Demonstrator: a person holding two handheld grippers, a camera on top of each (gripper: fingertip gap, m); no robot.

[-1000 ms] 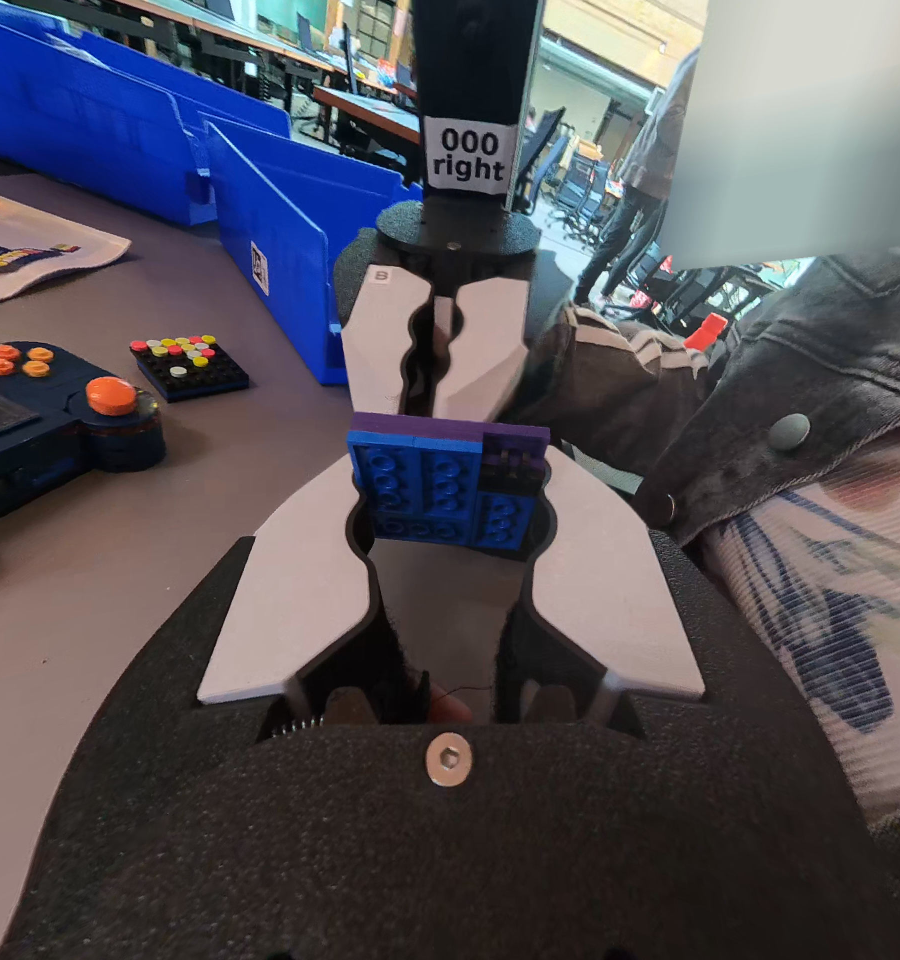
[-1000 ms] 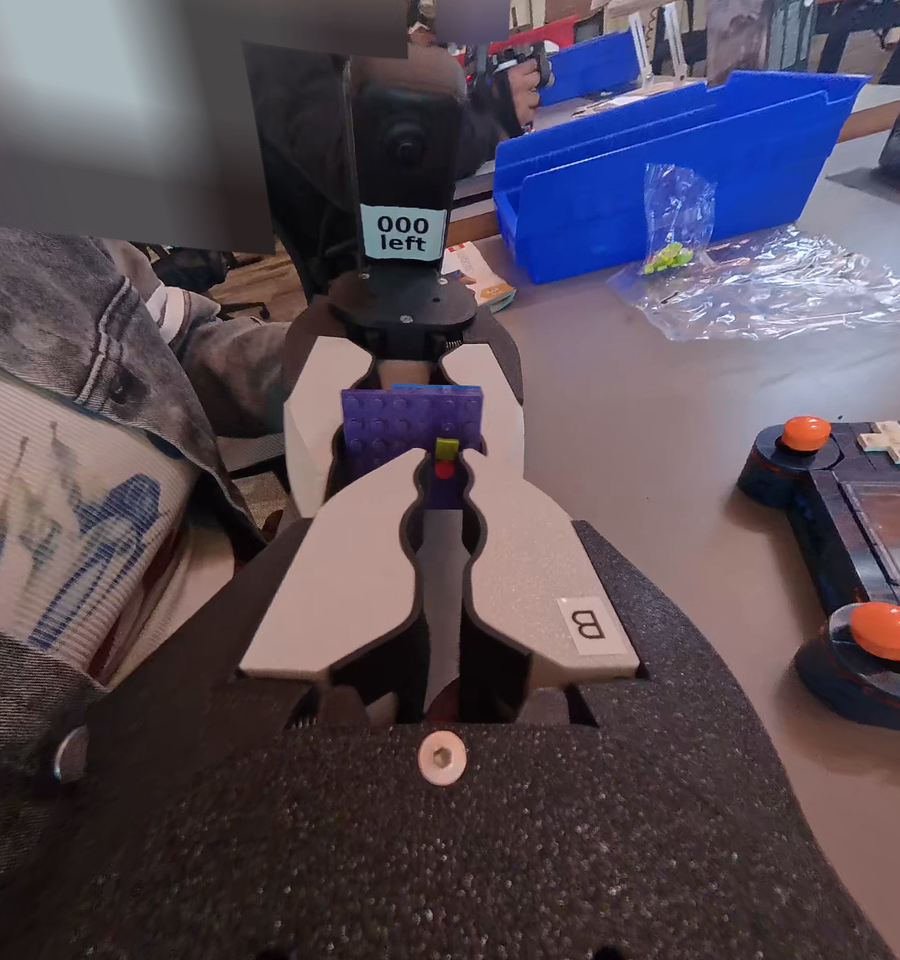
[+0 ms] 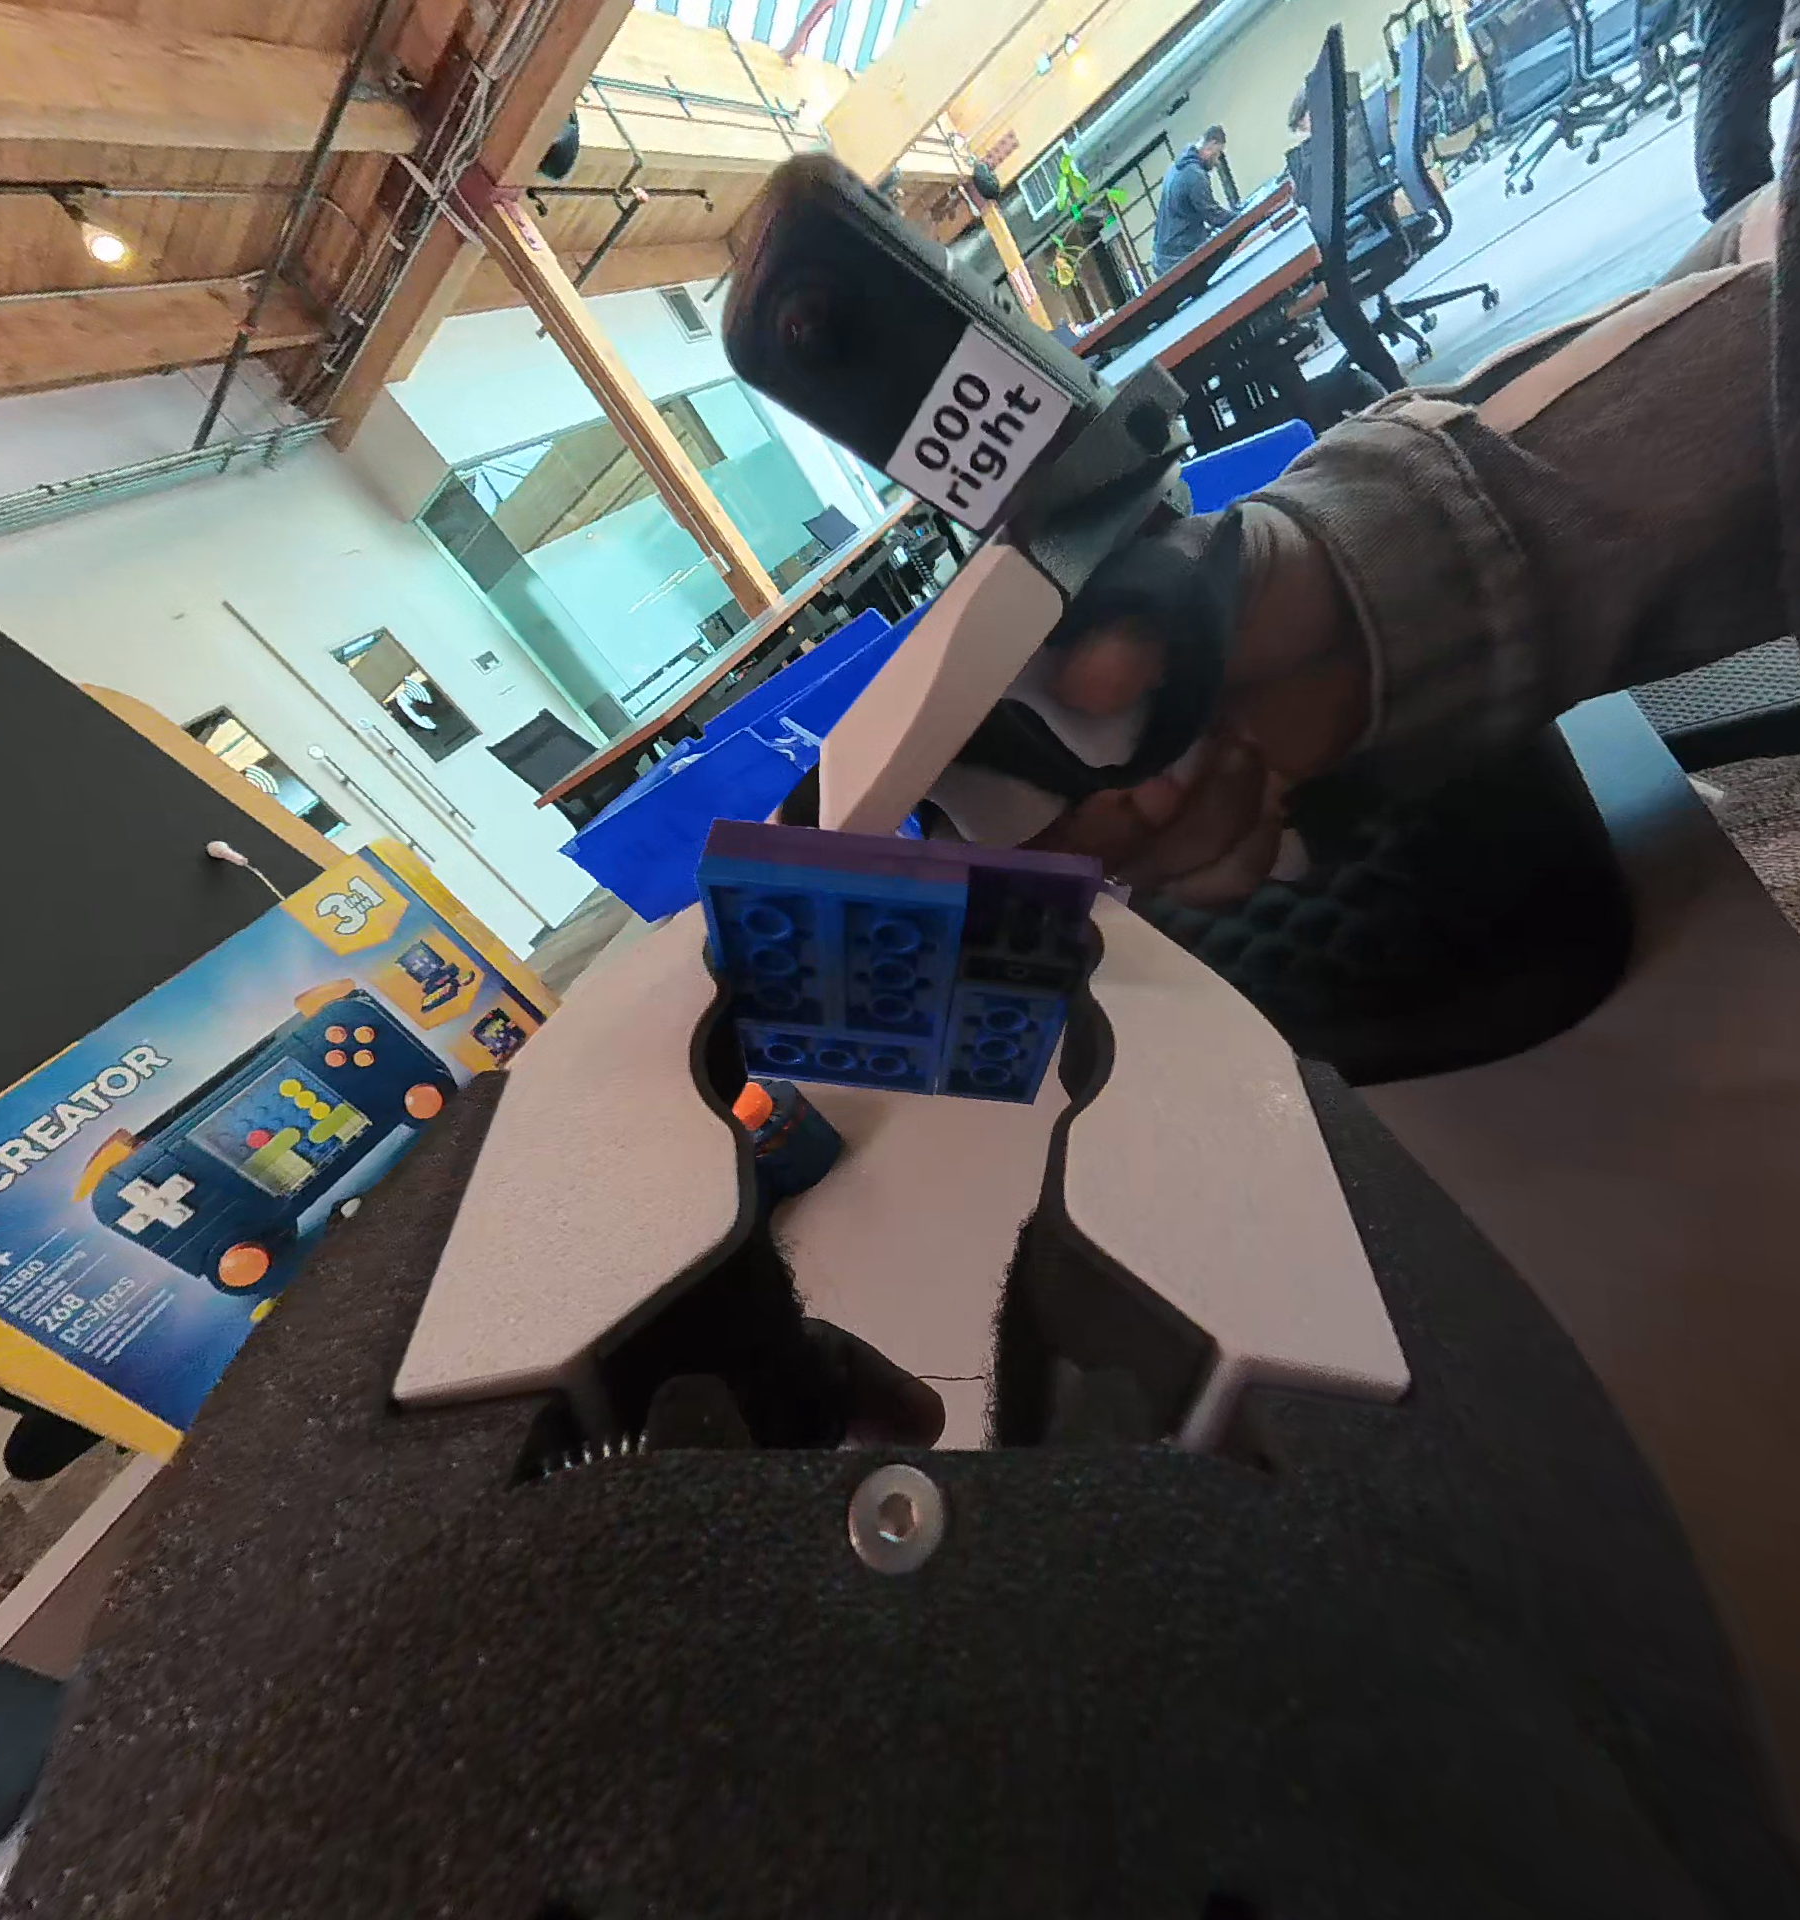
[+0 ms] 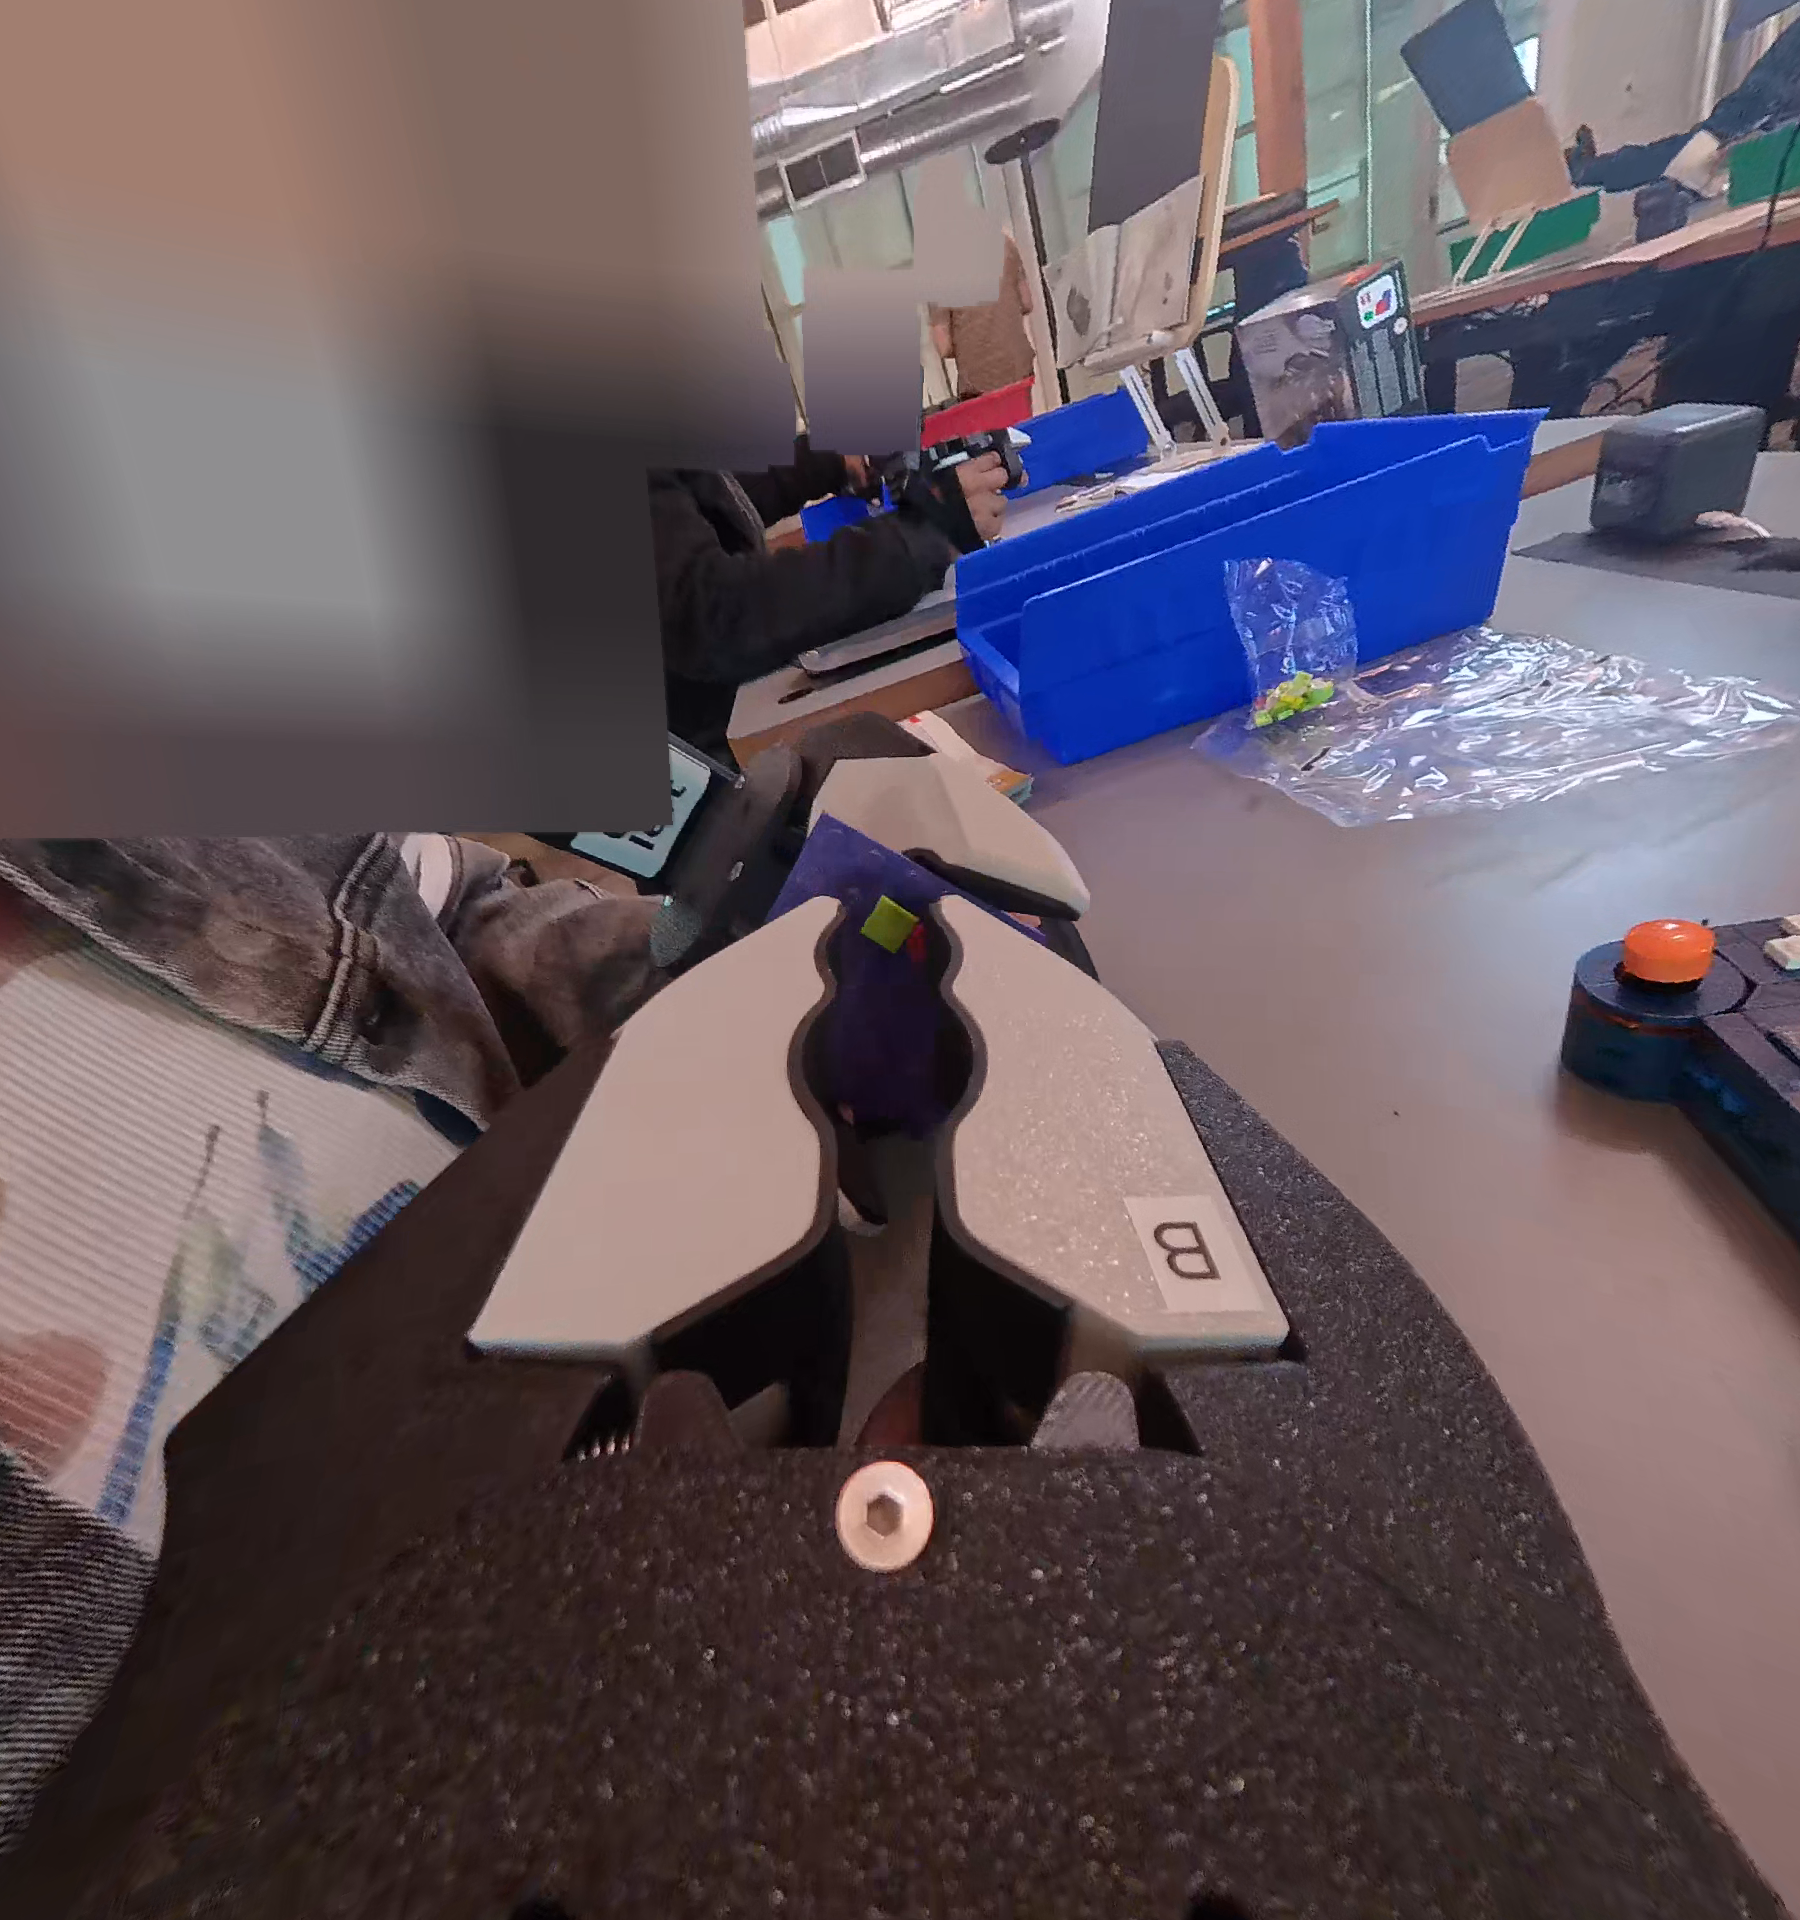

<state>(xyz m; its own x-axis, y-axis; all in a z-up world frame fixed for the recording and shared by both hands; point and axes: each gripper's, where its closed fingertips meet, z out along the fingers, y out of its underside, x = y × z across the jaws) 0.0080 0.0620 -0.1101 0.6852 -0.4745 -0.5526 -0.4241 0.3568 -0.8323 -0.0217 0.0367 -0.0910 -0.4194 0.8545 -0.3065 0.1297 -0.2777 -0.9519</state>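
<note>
My left gripper (image 3: 896, 966) is shut on a flat brick plate (image 3: 875, 987), held on edge, with its blue and black underside facing the camera and a purple layer on the far side. My right gripper (image 4: 888, 920) is shut on a small lime piece (image 4: 891, 923) with a red bit beside it, pressed against the purple face of the plate (image 4: 854, 862). In the left wrist view a right gripper finger (image 3: 927, 707) comes down from the upper right to the plate's top edge. A left gripper finger (image 4: 969, 831) shows beyond the plate in the right wrist view.
A dark blue handheld-console brick model (image 4: 1706, 1039) with orange buttons lies on the grey table at right. Blue bins (image 4: 1239, 582), a bag of lime pieces (image 4: 1291, 686) and clear plastic wrap (image 4: 1498, 727) lie farther back. A brick-set box (image 3: 200, 1122) stands at left. A person's sleeve (image 3: 1498, 540) is close.
Both grippers have tilted while staying joined at the plate. The left wrist view now looks up past the table towards the ceiling and the box. Both grips are unchanged.
</note>
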